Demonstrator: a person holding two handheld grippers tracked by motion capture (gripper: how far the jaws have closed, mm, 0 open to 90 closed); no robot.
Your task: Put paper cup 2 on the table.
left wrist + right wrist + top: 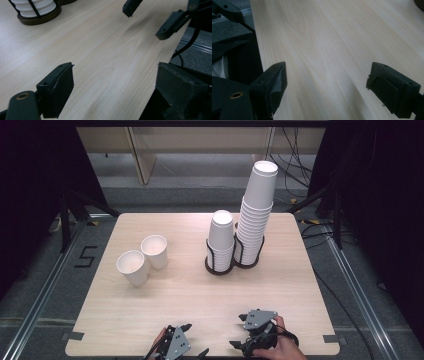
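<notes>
My left gripper lies low at the table's near edge, its jaws apart over bare wood, nothing between them. Just right of it, my right gripper is held by a hand, also open and empty. The two grippers point towards each other; the right gripper's jaws show in the left gripper view. Two loose white paper cups stand upright at the left of the table. A short stack of cups and a tall stack sit in dark wire holders at the centre right.
The light wooden table has open room between the cups and the grippers. The short stack's dark holder base shows at the top left of the left gripper view. Cables and floor rails run beside the table's right edge.
</notes>
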